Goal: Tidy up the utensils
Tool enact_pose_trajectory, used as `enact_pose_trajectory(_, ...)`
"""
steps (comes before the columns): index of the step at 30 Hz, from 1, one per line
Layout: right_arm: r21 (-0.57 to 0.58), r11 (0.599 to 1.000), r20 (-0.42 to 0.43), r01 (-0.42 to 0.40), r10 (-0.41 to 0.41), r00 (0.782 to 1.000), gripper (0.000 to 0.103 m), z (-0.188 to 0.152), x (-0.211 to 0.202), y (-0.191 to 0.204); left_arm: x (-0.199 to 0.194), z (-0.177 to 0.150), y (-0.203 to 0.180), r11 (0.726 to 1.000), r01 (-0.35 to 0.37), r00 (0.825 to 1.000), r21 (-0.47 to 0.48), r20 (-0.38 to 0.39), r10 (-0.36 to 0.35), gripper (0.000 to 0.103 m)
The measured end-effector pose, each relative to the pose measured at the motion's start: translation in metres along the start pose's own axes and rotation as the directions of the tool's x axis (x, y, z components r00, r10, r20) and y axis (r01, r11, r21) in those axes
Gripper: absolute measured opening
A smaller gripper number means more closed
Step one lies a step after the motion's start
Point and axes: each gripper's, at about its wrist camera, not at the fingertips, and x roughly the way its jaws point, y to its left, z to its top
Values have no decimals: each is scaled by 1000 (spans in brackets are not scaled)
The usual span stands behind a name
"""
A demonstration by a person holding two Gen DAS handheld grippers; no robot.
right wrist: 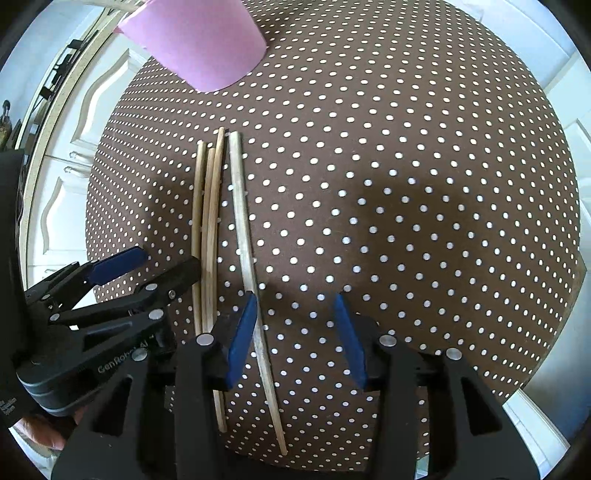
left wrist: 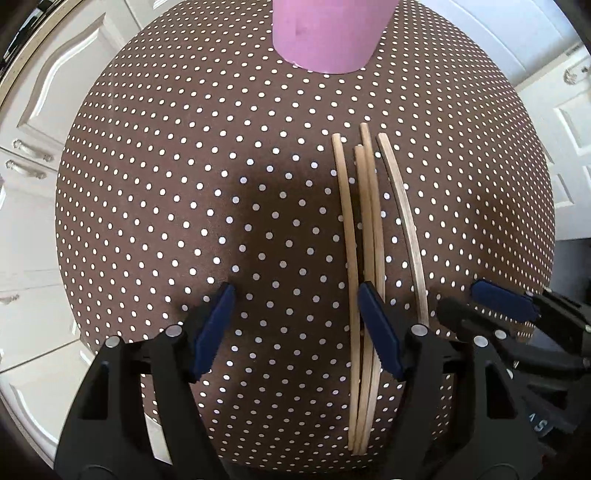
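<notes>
Several wooden chopsticks [left wrist: 369, 221] lie side by side on a round table with a brown polka-dot cloth [left wrist: 184, 184]. A pink cup [left wrist: 325, 33] stands at the far edge. My left gripper [left wrist: 299, 328] points down over the cloth, open and holding nothing, its right finger [left wrist: 380, 332] over the bundle. In the right wrist view a lone chopstick [right wrist: 243, 221] lies apart from the bundle [right wrist: 208, 221] and runs between the open jaws of my right gripper [right wrist: 295, 339], close beside the left pad [right wrist: 242, 339]. The pink cup [right wrist: 203, 40] stands upper left. The left gripper [right wrist: 170, 260] sits beside the bundle.
White cabinet doors with metal handles [left wrist: 29, 147] surround the table. The cloth's edge [right wrist: 554, 332] drops off on the right. My right gripper [left wrist: 460, 295] shows at the right of the left wrist view. A hand [right wrist: 40, 432] shows at the lower left.
</notes>
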Motion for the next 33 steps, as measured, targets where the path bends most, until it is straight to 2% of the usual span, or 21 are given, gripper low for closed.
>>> enact_pose_trajectory(3, 13, 1000, 4, 7, -7, 1000, 42, -1, -1, -3, 4, 7, -10, 997, -69, 997, 23, -15, 69, 67)
enact_pose_trajectory(6, 21, 1000, 5, -3, 3, 1000, 42, -2, -3, -7, 4, 9, -14, 998, -60, 998, 23, -4, 61, 58)
enact_pose_trajectory(7, 21, 1000, 6, -5, 5, 1000, 42, -2, -4, -7, 2, 10, -15, 998, -59, 998, 28, 16, 58, 43)
enact_pose_trajectory(8, 19, 1000, 9, -8, 7, 1000, 42, -2, -5, -8, -1, 10, -17, 997, -62, 998, 34, 33, 61, 13)
enact_pose_trajectory(9, 18, 1000, 12, -10, 10, 1000, 42, -2, -5, -8, -2, 10, -18, 996, -75, 996, 40, 45, 74, 7)
enact_pose_trajectory(13, -7, 1000, 24, -29, 29, 999, 42, 0, -9, -5, -6, 9, -26, 993, -85, 995, 88, 66, 79, 6)
enact_pose_trajectory(18, -69, 997, 15, -20, 21, 1000, 42, 5, -5, 12, -7, 1, -22, 997, -45, 998, 69, 57, 41, 6)
enact_pose_trajectory(21, -134, 991, 5, 14, -13, 1000, 42, 8, 3, 24, -7, -2, -13, 999, -5, 999, 35, 49, 3, 6)
enact_pose_trajectory(23, -188, 979, 15, 73, -72, 997, 41, 9, 9, 34, -7, -3, -9, 1000, 11, 999, 18, 48, -11, 6)
enact_pose_trajectory(27, -272, 943, 47, 189, -183, 982, 19, 7, 12, 44, -10, -6, 2, 1000, 16, 998, -1, 53, -16, 6)
enact_pose_trajectory(30, -253, 946, 60, 202, -193, 979, 10, 6, 12, 42, -10, -10, 9, 1000, 12, 998, 2, 57, -12, 6)
enact_pose_trajectory(33, -233, 953, 65, 191, -181, 981, 6, 7, 9, 30, -11, -14, 17, 1000, 10, 998, 2, 62, -10, 6)
